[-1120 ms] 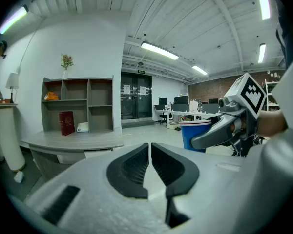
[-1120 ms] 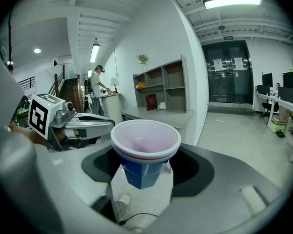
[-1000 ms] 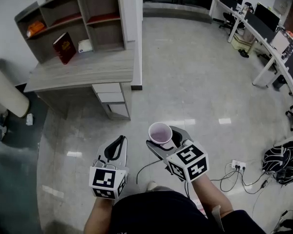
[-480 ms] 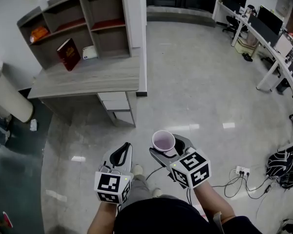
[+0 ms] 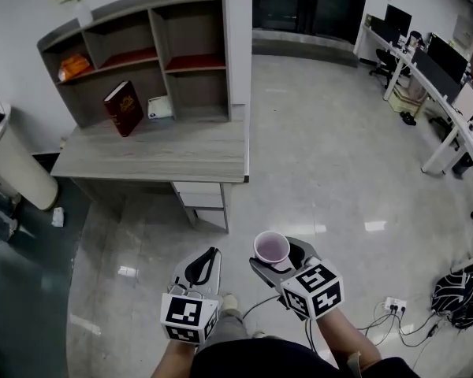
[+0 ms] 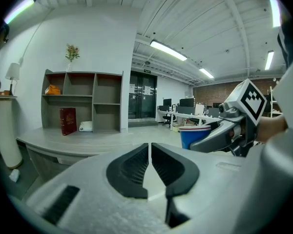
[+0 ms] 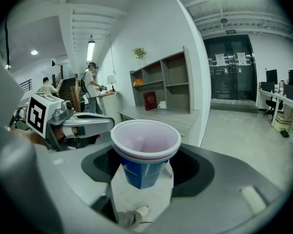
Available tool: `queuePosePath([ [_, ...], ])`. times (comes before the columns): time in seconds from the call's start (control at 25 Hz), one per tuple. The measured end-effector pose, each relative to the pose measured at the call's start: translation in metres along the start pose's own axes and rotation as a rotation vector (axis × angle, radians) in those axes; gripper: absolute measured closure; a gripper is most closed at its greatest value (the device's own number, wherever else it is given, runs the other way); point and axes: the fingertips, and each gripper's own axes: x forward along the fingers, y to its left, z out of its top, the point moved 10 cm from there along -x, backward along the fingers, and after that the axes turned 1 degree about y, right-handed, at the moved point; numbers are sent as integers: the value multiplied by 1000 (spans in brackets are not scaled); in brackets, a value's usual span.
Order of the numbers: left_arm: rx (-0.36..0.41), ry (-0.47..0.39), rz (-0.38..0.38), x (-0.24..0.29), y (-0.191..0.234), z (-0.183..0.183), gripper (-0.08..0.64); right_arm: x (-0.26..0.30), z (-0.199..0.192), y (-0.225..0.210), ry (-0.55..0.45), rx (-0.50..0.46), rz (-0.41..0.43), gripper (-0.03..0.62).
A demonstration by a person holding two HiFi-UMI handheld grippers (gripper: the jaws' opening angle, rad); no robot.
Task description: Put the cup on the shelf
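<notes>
Shelf (image 5: 142, 61) at desk (image 5: 158, 160) back edge: red book (image 5: 124, 107) leaning in lower left compartment. Left gripper (image 5: 202, 262): jaws together, nothing held, pointing forward. Cup (image 5: 271, 248): upright, empty, clamped between right gripper (image 5: 277, 255) jaws, well apart from shelf.

1 cup (image 5: 270, 248), 1 shelf (image 5: 134, 7), 1 book (image 5: 124, 108), 2 grippers (image 5: 211, 253) (image 5: 277, 255).

Walking closer to the shelf (image 5: 150, 61) and desk (image 5: 158, 157), both sliding right and down in the head view. Left gripper (image 5: 210, 254), right gripper (image 5: 278, 253) and cup (image 5: 270, 247) sitting lower in frame now.
</notes>
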Motion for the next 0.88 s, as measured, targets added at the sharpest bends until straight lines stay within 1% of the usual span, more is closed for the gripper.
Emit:
queuePosePath([
  [0.2,1,-7,-2,20,40,15,557,42,30,-8,1,-7,1,287],
  [0.36,-1,-18,15,32,74,25,555,72,54,-12,0,-9,0,287],
  [0.48,1,-7,1,44,96,29,555,95,68,-15,7,-10,-7,287],
  [0.64,9,10,-22,55,121,33,557,121,83,-17,11,-3,-11,287],
  [0.88,5,29,-35,73,146,33,557,145,98,-26,19,4,-25,287],
])
